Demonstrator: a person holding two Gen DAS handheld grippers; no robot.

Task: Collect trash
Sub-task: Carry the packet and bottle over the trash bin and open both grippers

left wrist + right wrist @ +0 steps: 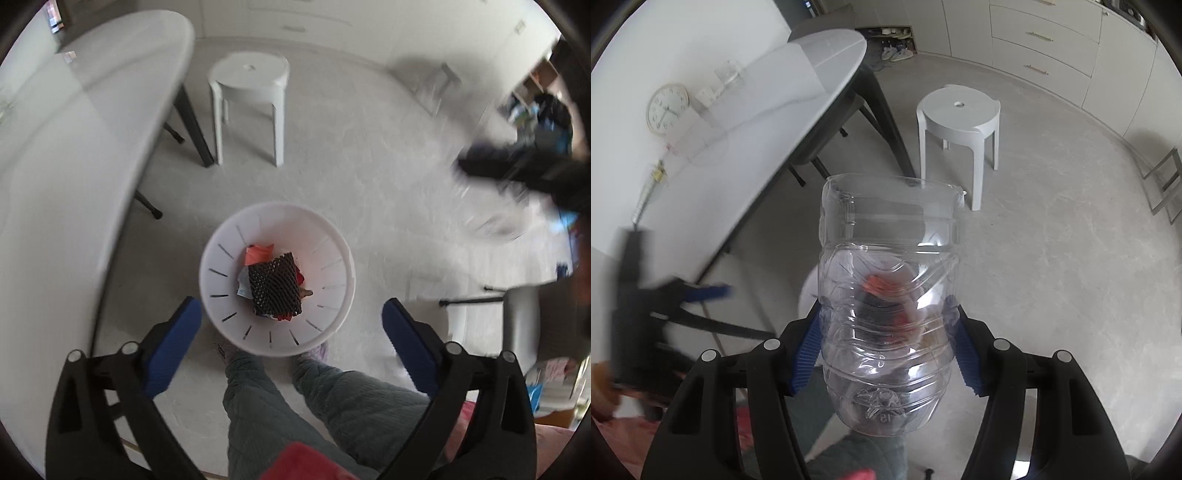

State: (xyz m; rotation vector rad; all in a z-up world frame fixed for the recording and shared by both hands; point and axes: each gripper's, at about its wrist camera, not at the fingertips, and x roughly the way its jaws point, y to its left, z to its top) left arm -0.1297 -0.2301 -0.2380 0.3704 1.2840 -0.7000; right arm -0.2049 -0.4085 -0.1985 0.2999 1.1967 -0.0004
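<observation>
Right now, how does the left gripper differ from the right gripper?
The left gripper is open, its blue fingers spread wide with nothing between them; the right gripper is shut on a clear plastic bottle. The left gripper hangs over the white bin of trash, in clear view; the right gripper sees that bin only through the bottle. Both have black frames, blue ribbed fingers, and point steeply down.

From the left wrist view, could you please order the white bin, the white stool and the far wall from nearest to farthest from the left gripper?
Left gripper is open.
1. White bin, on the floor directly beneath, between the fingers.
2. White stool, beyond the bin, beside the table leg.
3. Far wall, behind the stool at the top.
</observation>
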